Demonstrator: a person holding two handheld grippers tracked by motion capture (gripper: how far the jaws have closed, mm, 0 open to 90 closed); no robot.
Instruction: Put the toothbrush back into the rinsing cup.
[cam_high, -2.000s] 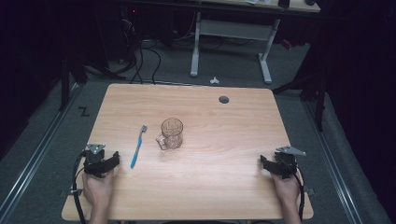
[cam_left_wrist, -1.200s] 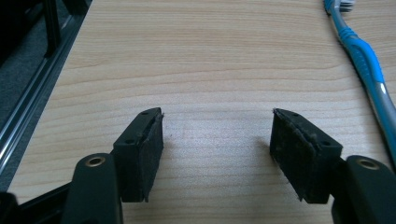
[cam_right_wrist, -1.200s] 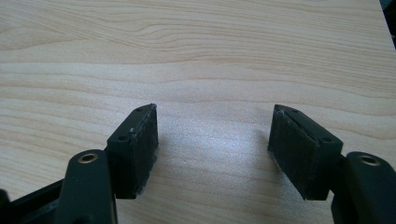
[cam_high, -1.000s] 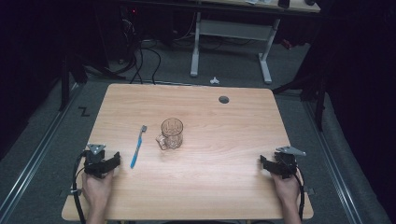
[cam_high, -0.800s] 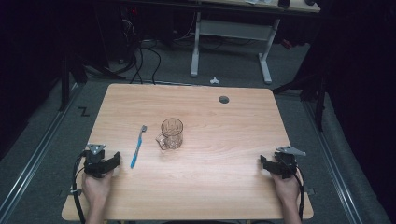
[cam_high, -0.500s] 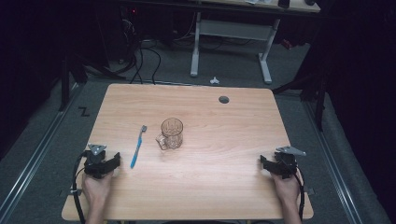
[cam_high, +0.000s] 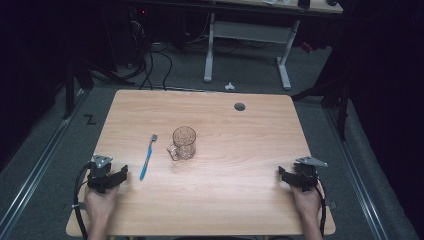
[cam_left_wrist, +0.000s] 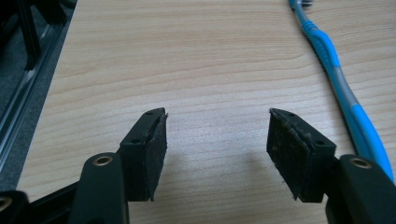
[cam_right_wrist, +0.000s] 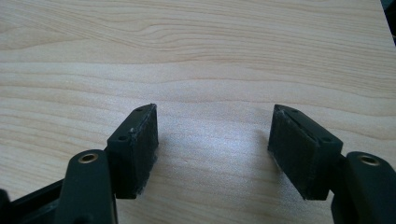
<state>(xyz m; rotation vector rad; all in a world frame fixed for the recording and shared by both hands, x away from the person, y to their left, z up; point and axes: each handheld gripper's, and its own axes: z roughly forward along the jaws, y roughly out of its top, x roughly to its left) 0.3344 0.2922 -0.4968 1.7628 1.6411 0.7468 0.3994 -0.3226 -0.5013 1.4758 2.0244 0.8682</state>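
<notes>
Overhead light falls evenly on the desk (cam_high: 240, 150), its surroundings sinking into near-black; high view soft and slightly grainy, both gripper views sharper, wood grain crisp, with faint diffuse shadows under the black fingers (cam_left_wrist: 148, 149) and mild blur at frame bottom.

Table (cam_high: 240, 150): pale wood-grain laminate, smooth, soft matt sheen. Toothbrush (cam_high: 146, 157): glossy blue plastic handle with grey rubbery inlay. Mug (cam_high: 183, 143): clear glass, faceted and shiny. Left gripper (cam_left_wrist: 217, 154) and right gripper (cam_right_wrist: 215, 151): matt black plastic arms, brass-coloured rivets, rough black rubber pads (cam_left_wrist: 152, 149) with frayed edges.
</notes>
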